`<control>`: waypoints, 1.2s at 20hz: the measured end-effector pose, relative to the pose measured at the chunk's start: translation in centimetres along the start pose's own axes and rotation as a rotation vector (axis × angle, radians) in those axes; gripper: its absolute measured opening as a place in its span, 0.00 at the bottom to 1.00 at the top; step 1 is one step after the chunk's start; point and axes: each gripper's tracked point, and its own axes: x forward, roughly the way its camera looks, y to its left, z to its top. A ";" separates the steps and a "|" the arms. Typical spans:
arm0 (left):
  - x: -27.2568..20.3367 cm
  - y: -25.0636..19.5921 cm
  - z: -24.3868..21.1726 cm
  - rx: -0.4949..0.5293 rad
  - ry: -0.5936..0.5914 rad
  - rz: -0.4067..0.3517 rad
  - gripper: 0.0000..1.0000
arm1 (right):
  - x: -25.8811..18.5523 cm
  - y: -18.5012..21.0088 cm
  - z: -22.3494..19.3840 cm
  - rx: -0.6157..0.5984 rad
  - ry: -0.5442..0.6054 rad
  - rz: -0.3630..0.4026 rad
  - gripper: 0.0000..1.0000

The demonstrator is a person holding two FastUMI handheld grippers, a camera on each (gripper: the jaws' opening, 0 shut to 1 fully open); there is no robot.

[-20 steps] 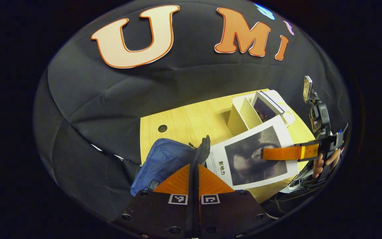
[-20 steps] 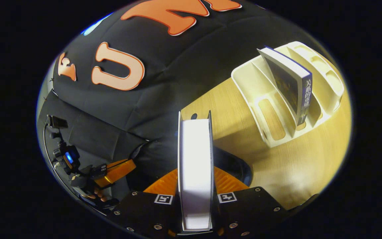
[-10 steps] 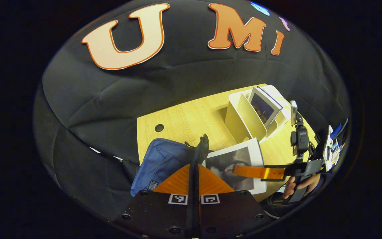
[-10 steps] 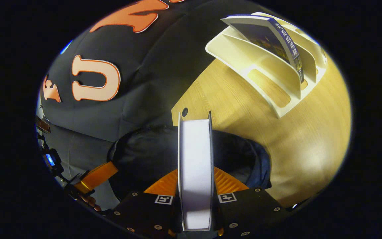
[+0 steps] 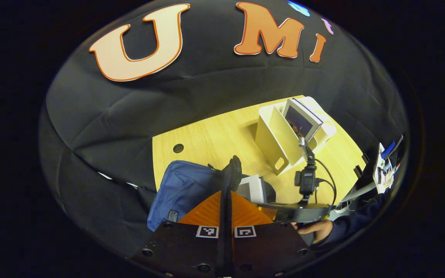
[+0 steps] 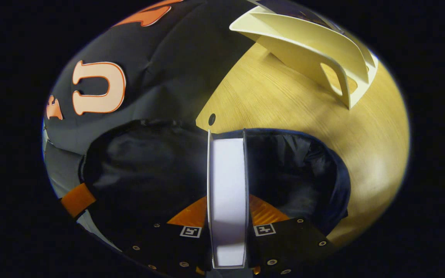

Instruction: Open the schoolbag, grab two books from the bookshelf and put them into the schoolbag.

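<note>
Book [image 6: 228, 193]: white, held edge-on, pinched between the right gripper [image 6: 227, 162] fingers, angled down over the dark open mouth of the schoolbag [image 6: 307, 170]. Schoolbag: blue, on the desk [image 5: 214, 139] near its front edge. Left gripper [image 5: 226, 185]: fingers pressed together on the bag's black rim, holding it up. Second book [image 5: 299, 121]: leaning in the cream bookshelf [image 5: 276, 143], farther back on the desk. Sleeved hand [image 5: 317, 229] grips the right gripper's handle.

Both views are sharp but bend strongly at the edges. The counter [image 6: 361, 154] glares brightly under overhead light; the wall stays dim.
</note>
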 end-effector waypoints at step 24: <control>0.3 -1.1 -1.0 -0.088 -0.041 -0.036 0.01 | -3.2 -1.5 -2.3 -0.123 0.227 -0.204 0.97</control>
